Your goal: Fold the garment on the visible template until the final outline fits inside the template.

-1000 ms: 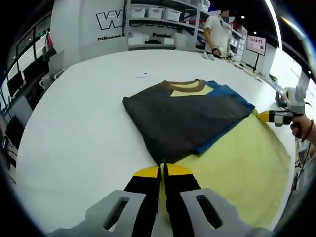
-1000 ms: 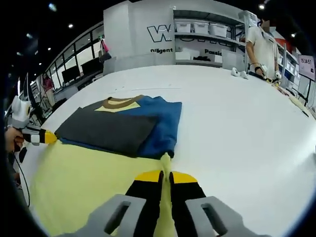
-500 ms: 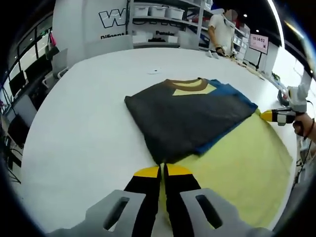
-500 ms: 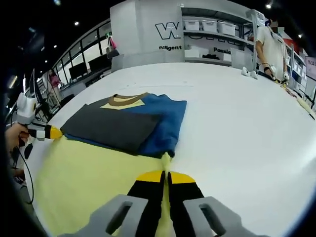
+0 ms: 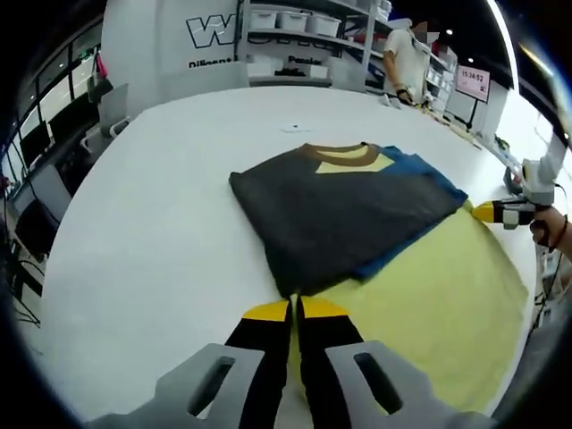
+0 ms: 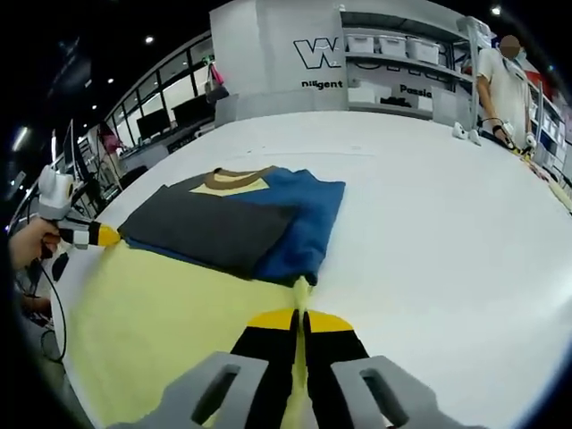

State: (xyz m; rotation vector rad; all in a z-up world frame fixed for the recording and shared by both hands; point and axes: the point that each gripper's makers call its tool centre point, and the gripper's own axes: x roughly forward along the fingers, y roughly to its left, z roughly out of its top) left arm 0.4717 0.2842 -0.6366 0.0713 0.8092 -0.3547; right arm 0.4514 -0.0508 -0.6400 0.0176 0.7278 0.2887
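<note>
A folded shirt (image 5: 344, 210) is seen lying on a white table (image 5: 152, 232), its dark grey panel uppermost, a blue layer showing along one side and a brown collar with a yellow patch at the far end; the shirt's yellow part (image 5: 438, 304) is spread flat on the table from under the folded stack toward the cameras.

In the left gripper view, the left gripper (image 5: 294, 310) is seen with its yellow-tipped jaws pressed together at the near corner of the yellow part, just below the corner of the grey panel; the cloth edge appears to be pinched between them. The right gripper (image 5: 490, 212) is seen at the right, held in a hand (image 5: 543, 228), its yellow tip at the far corner of the yellow part beside the blue layer.

In the right gripper view, the right gripper (image 6: 299, 317) is shown closed on a raised ridge of the yellow part (image 6: 170, 304), which is gathered between the jaws just below the blue layer of the shirt (image 6: 241, 219); the left gripper (image 6: 94, 235) is seen at the left, held in a hand (image 6: 27, 243), its tip at the other corner of the yellow part.

A person (image 6: 508, 85) stands at the table's (image 6: 429, 232) far side; shelves with bins (image 5: 295, 40) are seen behind.
</note>
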